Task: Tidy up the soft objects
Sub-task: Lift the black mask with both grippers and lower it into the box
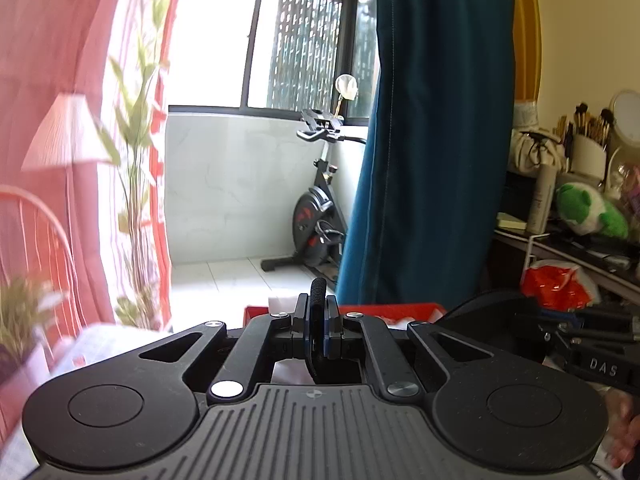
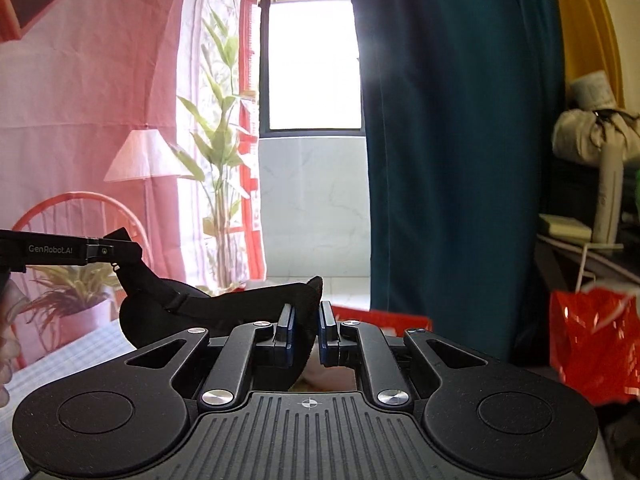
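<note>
A black padded eye mask (image 2: 224, 312) hangs stretched between both grippers, held up in the air. My left gripper (image 1: 317, 332) is shut on one end of it, a black ribbed edge (image 1: 318, 292) sticking up between the fingers. My right gripper (image 2: 306, 328) is shut on the mask's other end. The left gripper's fingers (image 2: 116, 250) show at the left of the right wrist view, pinching the mask's far end. The right gripper's body (image 1: 592, 344) shows at the right of the left wrist view. A red bin (image 1: 392, 312) lies below and ahead.
A teal curtain (image 1: 432, 140) hangs ahead right, a pink printed curtain (image 1: 60, 120) at left. An exercise bike (image 1: 320, 208) stands on the balcony. A cluttered desk (image 1: 568, 240) at right holds a green plush toy (image 1: 588, 210), brushes and bottles. A red plastic bag (image 2: 592, 344) hangs by it.
</note>
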`<state>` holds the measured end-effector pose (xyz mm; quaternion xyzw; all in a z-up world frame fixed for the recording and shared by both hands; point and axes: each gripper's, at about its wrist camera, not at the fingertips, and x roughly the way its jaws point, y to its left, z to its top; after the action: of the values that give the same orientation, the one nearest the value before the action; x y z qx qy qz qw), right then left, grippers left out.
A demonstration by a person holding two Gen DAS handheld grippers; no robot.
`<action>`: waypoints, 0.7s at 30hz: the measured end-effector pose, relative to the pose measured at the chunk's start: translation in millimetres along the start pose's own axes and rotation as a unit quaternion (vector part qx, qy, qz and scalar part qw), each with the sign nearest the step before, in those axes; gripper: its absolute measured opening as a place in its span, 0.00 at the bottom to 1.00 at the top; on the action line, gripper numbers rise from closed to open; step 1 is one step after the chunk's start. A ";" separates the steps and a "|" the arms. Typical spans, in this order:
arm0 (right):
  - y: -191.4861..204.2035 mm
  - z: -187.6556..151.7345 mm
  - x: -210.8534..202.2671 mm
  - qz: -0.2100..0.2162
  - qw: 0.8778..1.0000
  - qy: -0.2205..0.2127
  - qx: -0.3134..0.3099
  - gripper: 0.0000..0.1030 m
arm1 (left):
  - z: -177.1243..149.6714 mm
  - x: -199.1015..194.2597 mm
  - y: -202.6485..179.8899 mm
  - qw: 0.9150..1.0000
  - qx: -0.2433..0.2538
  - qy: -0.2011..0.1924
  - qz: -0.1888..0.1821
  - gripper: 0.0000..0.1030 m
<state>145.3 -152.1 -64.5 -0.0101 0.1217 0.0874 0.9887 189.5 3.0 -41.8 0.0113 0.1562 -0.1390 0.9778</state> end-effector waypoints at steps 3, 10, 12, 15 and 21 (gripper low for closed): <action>-2.4 9.2 20.5 -0.008 1.000 0.004 -0.004 0.10 | 7.5 13.8 -0.8 1.000 0.005 0.001 0.004 0.07; -13.1 13.4 60.4 -0.032 0.999 0.024 -0.008 0.10 | 5.4 44.7 -3.3 1.000 0.016 0.014 0.012 0.07; -15.6 9.3 70.4 -0.040 0.999 0.034 -0.009 0.10 | 0.6 54.8 -3.5 1.000 0.014 0.025 0.012 0.07; -20.2 -0.2 82.7 -0.047 0.998 0.049 -0.004 0.10 | -6.6 69.2 -4.9 0.999 0.014 0.041 0.010 0.07; -27.0 -27.0 102.7 -0.056 0.994 0.096 0.002 0.11 | -22.7 92.5 -5.2 0.996 0.020 0.089 0.000 0.07</action>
<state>241.7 -162.3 -115.7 -0.0231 0.2151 0.0303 0.9758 265.6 -25.3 -91.9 0.0436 0.2395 -0.1405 0.9597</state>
